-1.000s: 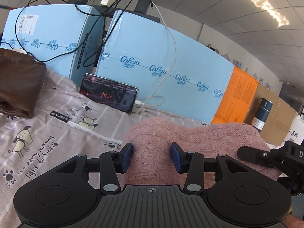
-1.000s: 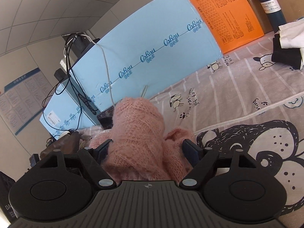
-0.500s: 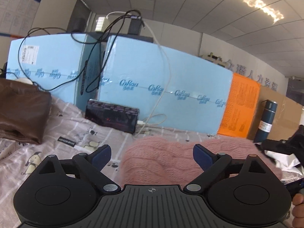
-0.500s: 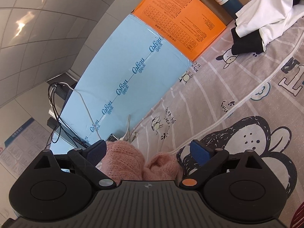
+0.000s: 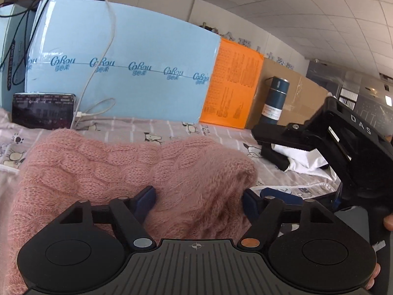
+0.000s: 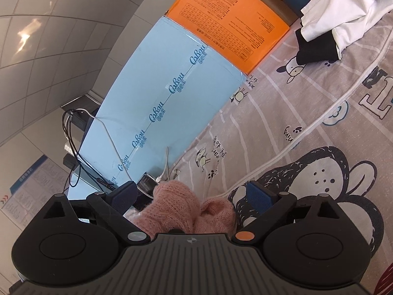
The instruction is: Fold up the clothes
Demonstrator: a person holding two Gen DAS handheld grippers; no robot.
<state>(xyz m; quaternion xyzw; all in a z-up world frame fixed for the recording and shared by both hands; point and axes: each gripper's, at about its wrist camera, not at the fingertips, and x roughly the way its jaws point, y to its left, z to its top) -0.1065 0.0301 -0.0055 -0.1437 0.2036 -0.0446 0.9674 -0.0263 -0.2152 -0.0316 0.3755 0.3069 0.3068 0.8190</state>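
Note:
A pink cable-knit sweater point(image 5: 127, 169) lies bunched on the patterned bed sheet point(image 5: 152, 127). My left gripper point(image 5: 199, 200) is open just above it, its jaws wide on either side of a fold, not pinching. My right gripper point(image 6: 192, 195) is open too, with a lump of the same pink sweater point(image 6: 176, 211) low between its jaws, not clamped. The right gripper's black body point(image 5: 343, 142) shows at the right of the left wrist view.
Light blue boxes point(image 5: 122, 73), an orange box point(image 5: 231, 86) and a cardboard box stand along the back. A phone point(image 5: 43, 110) on a white cable leans on the blue box. A dark blue bottle point(image 5: 273, 100) and a white and black garment point(image 6: 336, 19) lie to the right.
Both grippers opened and let go of the pink sweater. The left one swung right and came lower over the sweater. The right one tilted up and away from it.

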